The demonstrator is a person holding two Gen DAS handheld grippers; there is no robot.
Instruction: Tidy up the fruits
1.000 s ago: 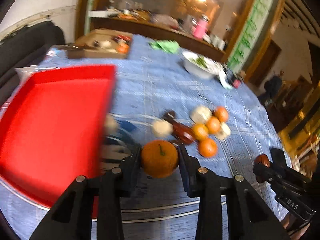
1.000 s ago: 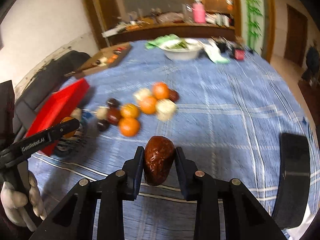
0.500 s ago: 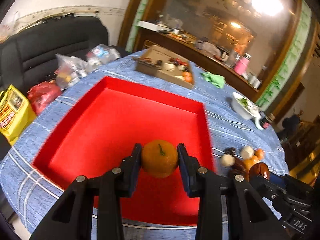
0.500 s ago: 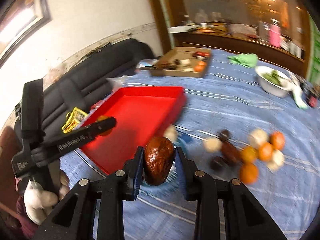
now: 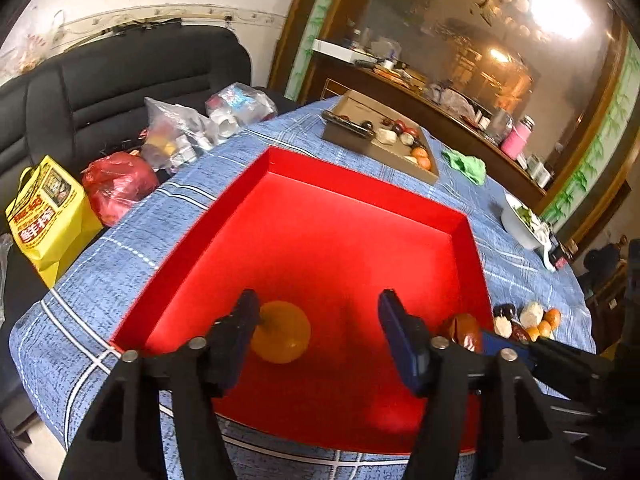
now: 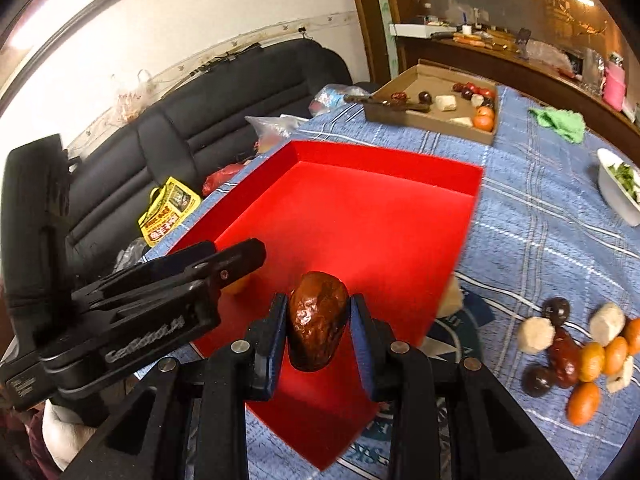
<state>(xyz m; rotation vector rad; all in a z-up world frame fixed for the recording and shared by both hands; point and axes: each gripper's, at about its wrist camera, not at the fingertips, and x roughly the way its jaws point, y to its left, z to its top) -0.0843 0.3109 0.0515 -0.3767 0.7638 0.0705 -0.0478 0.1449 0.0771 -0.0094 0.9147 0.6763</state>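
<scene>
An orange mandarin (image 5: 281, 332) lies in the red tray (image 5: 344, 240); a glossy brown date (image 6: 317, 320) hangs above it.

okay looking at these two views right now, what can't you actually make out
- Orange, left wrist view: blurred, so resting in the red tray or still falling is unclear; in the right wrist view the left tool covers most of it.
- Cardboard box contents, both views: too small to name.
- Brown fruit: its underside faces away.
</scene>
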